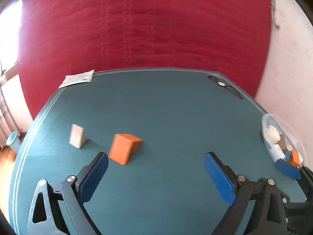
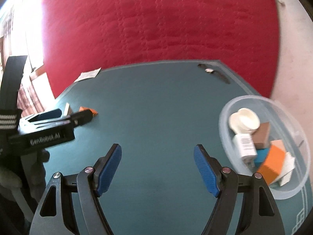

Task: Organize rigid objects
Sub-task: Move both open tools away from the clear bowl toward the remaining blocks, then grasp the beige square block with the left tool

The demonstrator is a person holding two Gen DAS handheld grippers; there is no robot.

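The left gripper (image 1: 156, 173) hangs over the teal table (image 1: 166, 107) with its jaws wide and nothing between the blue pads. Just beyond its left pad, at about 11 o'clock from the jaw gap, an orange block (image 1: 124, 148) sits tilted on the table; farther out at 10 o'clock a beige wedge (image 1: 77, 136) stands apart from it. At 3 o'clock, at the table's right edge, a clear bowl (image 1: 267, 123) holds several small pieces. The right gripper (image 2: 157, 168) is also wide and empty, over bare table. In its view the bowl (image 2: 225, 115) lies close at 2 o'clock, just beside the right pad, and contains a white jar (image 2: 244, 122), a white bottle (image 2: 244, 145), a brown block (image 2: 262, 135), a blue block (image 2: 261, 155), an orange cube (image 2: 271, 162) and pale pieces. At 9 o'clock the other gripper shows from the side, the orange block and wedge partly hidden behind it. At the far edge lie a paper (image 1: 78, 78) at 11 o'clock and a dark strap-like thing (image 1: 225, 84) at 1 o'clock, too blurred to identify. A red padded wall (image 1: 146, 25) rises behind the table.
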